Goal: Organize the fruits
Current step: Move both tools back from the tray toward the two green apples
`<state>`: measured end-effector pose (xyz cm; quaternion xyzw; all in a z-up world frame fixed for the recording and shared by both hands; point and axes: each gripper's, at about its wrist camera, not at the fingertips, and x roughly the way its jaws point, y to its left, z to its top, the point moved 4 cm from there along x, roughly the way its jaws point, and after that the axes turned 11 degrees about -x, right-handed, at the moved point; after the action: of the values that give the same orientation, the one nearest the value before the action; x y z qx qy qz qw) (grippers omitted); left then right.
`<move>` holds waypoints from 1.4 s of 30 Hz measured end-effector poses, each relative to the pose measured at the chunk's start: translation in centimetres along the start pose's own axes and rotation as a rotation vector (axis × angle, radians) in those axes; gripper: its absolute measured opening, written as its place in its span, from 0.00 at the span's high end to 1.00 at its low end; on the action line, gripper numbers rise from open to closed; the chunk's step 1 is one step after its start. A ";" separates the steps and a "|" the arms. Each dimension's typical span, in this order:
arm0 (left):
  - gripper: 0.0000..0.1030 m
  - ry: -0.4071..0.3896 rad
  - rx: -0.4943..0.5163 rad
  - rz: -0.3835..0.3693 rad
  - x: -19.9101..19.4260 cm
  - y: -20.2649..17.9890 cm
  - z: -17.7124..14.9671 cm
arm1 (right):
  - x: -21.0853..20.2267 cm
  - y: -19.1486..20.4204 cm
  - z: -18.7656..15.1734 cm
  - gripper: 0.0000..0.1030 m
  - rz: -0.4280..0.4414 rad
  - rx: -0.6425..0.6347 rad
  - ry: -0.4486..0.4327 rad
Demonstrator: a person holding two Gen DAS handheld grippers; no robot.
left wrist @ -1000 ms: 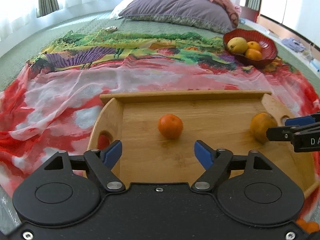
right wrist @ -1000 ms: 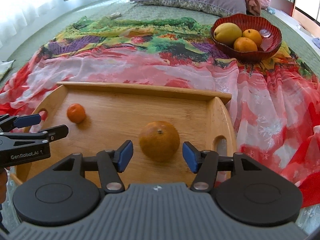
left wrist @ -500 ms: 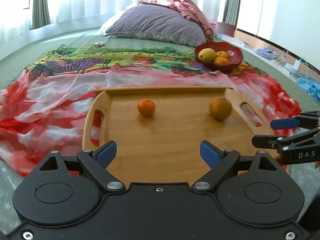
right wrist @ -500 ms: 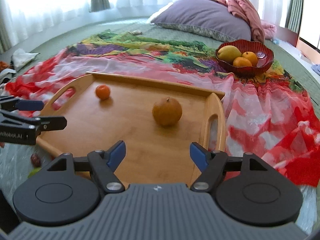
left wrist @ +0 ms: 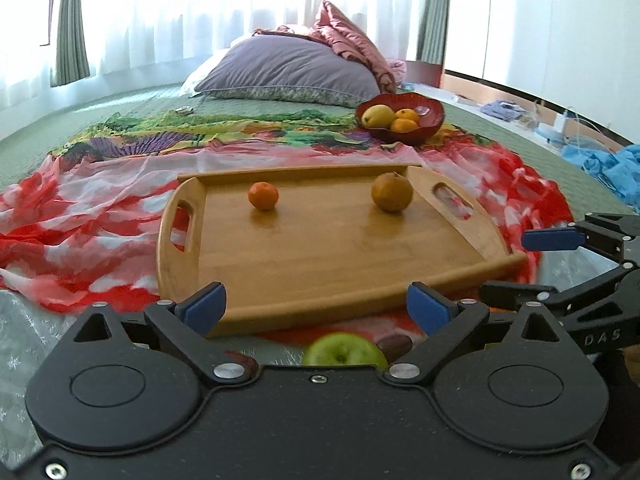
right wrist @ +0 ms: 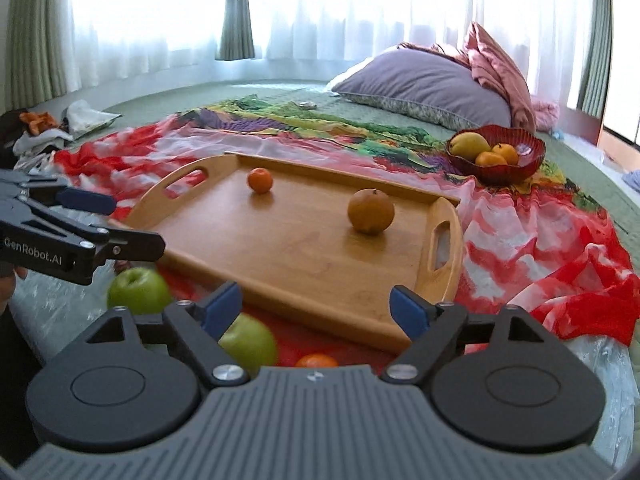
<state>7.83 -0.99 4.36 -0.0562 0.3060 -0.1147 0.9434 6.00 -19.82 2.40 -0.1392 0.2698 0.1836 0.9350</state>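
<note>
Rectangular bamboo serving tray (left wrist: 320, 256) with cut-out handles lies on a red, white and multicoloured patterned cloth (left wrist: 92, 216) spread over the green bed. On the tray: a small orange tangerine (left wrist: 263, 195) toward the far left, a larger brownish-orange round fruit (left wrist: 391, 192) toward the far right; neither touches the other.

Left gripper (left wrist: 316, 306): jaws spread wide, having just been opening, nothing between them. The tray sits beyond the blue pads; a green apple (left wrist: 344, 350) lies just beneath.

Right gripper (right wrist: 316, 306): jaws likewise spread, just opening, empty. Two green apples (right wrist: 138, 290) and an orange fruit (right wrist: 316, 360) lie off the tray's near edge. A red scalloped bowl (right wrist: 520, 164) of fruit stands well beyond.
</note>
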 end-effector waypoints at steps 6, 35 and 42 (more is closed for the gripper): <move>0.04 -0.010 0.035 -0.003 -1.2 -0.3 -1.8 | -1.1 2.3 -1.3 0.09 -0.015 -0.082 -0.025; 0.17 -0.030 0.073 -0.023 -2.0 -0.6 -5.5 | -1.3 7.2 -3.9 0.16 0.026 -0.188 -0.048; 0.25 0.002 0.075 -0.017 -1.1 -0.6 -5.9 | -0.8 7.1 -3.8 0.18 0.012 -0.188 -0.038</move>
<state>3.42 -1.53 0.35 -0.0235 0.3018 -0.1343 0.9436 0.64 -15.02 -1.41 -0.2212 0.2343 0.2163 0.9216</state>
